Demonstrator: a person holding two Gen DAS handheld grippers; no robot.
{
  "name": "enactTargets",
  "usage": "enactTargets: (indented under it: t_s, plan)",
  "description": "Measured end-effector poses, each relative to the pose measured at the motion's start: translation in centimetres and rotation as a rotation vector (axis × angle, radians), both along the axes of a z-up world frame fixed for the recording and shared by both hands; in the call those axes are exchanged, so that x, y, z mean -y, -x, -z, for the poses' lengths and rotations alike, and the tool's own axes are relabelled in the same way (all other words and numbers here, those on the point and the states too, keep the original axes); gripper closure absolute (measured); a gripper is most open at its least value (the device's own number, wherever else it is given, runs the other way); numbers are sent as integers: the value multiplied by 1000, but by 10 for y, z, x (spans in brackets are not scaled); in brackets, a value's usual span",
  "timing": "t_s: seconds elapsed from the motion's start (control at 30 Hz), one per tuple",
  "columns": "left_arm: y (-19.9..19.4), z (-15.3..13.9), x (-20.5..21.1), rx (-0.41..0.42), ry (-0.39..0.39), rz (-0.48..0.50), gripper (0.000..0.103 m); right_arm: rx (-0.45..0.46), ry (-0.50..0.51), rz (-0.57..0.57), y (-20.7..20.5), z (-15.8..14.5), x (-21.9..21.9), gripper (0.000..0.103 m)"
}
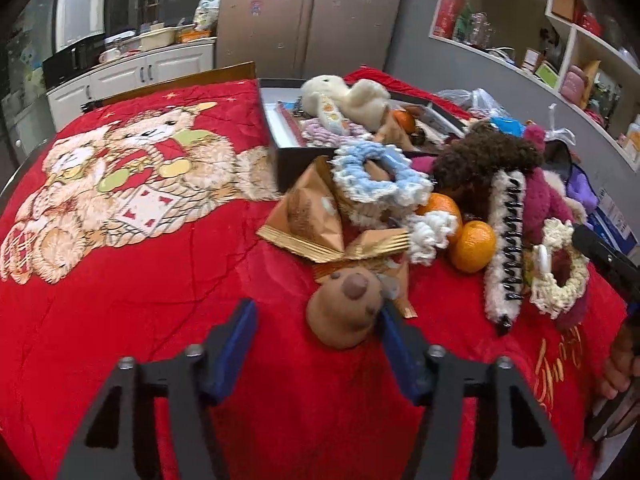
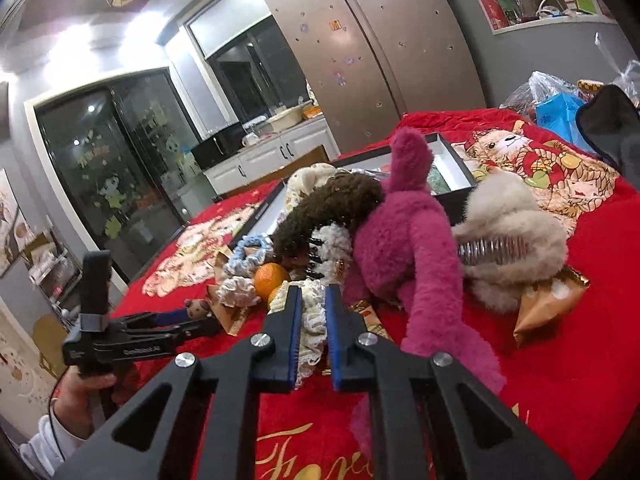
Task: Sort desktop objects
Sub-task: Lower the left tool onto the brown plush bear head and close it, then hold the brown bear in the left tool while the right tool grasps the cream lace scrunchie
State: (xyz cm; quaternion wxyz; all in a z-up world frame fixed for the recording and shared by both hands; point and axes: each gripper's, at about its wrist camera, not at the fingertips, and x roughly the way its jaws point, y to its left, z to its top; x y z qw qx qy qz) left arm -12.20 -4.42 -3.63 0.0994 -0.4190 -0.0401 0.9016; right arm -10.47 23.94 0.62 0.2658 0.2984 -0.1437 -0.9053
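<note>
Already pinching: right gripper on cream scrunchie, left at brown plush

Currently in the pick step of sorting. Landmark throughout: open dark box [image 1: 280, 168], at the far side of the pile on the red bear blanket [image 1: 160, 280].

Right gripper [image 2: 313, 308]: pressed nearly together on the cream lace scrunchie [image 2: 310, 324], fabric bunched between the blue pads. Scrunchie at the near edge of the pile, well in front of the box, just beside the oranges [image 2: 269, 274] and against the magenta plush [image 2: 400, 248]. Looks like a grip made, lift not yet clearly done.

Left gripper [image 1: 316, 328]: half spread, jaws partly closed in. Small brown plush head [image 1: 344, 312] sitting at the right pad; left pad apart from it with blanket showing between. No pinch on it yet, by the look. Plush also well in front of the box, touching the gold snack wrapper [image 1: 320, 220].

Box already holding a cream plush toy [image 1: 348, 100] and some small items, so probably the drop target; which category goes there cannot be told.

Next move, as a judgement: lift scrunchie clear of the magenta plush without dragging it, then carry toward the box. Snag risk on the white claw clip [image 1: 506, 248] and fuzzy neighbours. Left needs recentring on the brown plush before closing further.
</note>
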Motion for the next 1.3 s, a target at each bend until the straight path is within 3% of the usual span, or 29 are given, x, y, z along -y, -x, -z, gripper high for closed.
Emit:
enactTargets:
  t_s: [0.13,0.7,1.07,1.13,1.2,1.3]
  plan:
    - [-5,-3,-8,-24,14,40,68,-20,3,-22,-5,-2,4,91]
    - [-19,-16,-14,-96,12,84,68,-75,27,-59,-17,-9,5,91]
    - [-20,-15,-14,-92,15,87,68,26,-15,-70,-7,1,8,88]
    - [-20,-14,-14,-91,16,87,68,38,-47,-65,-6,3,10,76]
    - [-20,-14,-15,-89,17,90,68,42,-49,-57,-6,4,8,46]
    - [-20,-13,-15,-84,21,92,68,63,-64,-40,-4,8,3,44]
